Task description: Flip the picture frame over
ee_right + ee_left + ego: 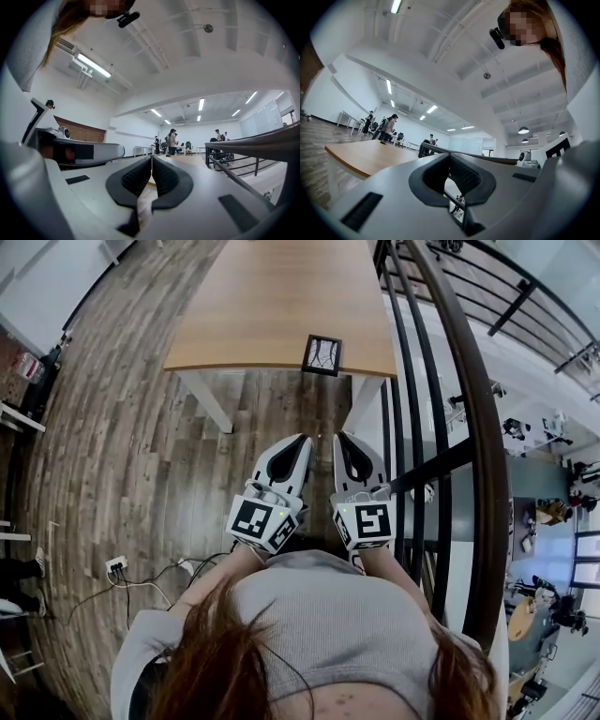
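Observation:
In the head view a small black picture frame (322, 354) lies at the near edge of a long wooden table (272, 306), towards its right corner. Both grippers are held close to the person's body, well short of the table, side by side and pointing at it. The left gripper (303, 440) (450, 155) is shut with nothing between its jaws. The right gripper (340, 438) (152, 157) is shut too, its ribbed pads meeting, and holds nothing. Neither touches the frame.
A dark metal railing (450, 381) runs close along the right side of the table and the person. White table legs (211, 399) stand ahead on the wood floor. A power strip with cables (117, 566) lies at the left. Several people (172, 140) stand far off.

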`<state>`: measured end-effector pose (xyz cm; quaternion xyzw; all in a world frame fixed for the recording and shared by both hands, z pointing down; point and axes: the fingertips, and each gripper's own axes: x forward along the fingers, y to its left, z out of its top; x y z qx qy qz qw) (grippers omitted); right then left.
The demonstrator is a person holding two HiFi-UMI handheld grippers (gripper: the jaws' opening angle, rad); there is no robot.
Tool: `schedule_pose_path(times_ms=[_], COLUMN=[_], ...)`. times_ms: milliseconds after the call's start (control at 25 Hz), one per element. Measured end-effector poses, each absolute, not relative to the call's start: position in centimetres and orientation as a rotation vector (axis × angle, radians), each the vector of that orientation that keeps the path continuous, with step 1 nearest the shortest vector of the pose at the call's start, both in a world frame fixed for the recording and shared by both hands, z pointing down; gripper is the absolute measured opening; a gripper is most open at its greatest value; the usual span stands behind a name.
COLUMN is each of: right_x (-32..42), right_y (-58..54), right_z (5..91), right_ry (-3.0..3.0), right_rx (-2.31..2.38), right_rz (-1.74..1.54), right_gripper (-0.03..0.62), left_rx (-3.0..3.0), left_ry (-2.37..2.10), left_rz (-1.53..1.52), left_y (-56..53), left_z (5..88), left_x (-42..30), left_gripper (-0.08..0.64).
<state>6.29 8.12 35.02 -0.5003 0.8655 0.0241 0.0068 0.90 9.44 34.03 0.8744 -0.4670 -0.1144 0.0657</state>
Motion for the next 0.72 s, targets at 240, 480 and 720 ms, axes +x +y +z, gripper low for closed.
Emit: schedule_pose_path(times_ms=[240,480,720], right_x=[6.9,6.8,6.8], right_y=[7.6,8.1,8.7], right_z=[35.6,35.1,35.5], right_ry=[2.712,2.729,2.749], right_rx=[-1.554,-1.531,-1.523], right_rz=[0.053,0.087,0.09], right_gripper=[0.02,0.02,0.02], left_rx=[2.629,2.626,2.627], left_ry=[-1.416,-1.42,-1.41], left_rz=[-0.36,-0.368,-0.346], left_y=[9.2,9.5,10.1], left_z=[34.6,34.5,34.9], left_x=[1.5,1.8,2.3], left_gripper=[0.005,0.005,0.005])
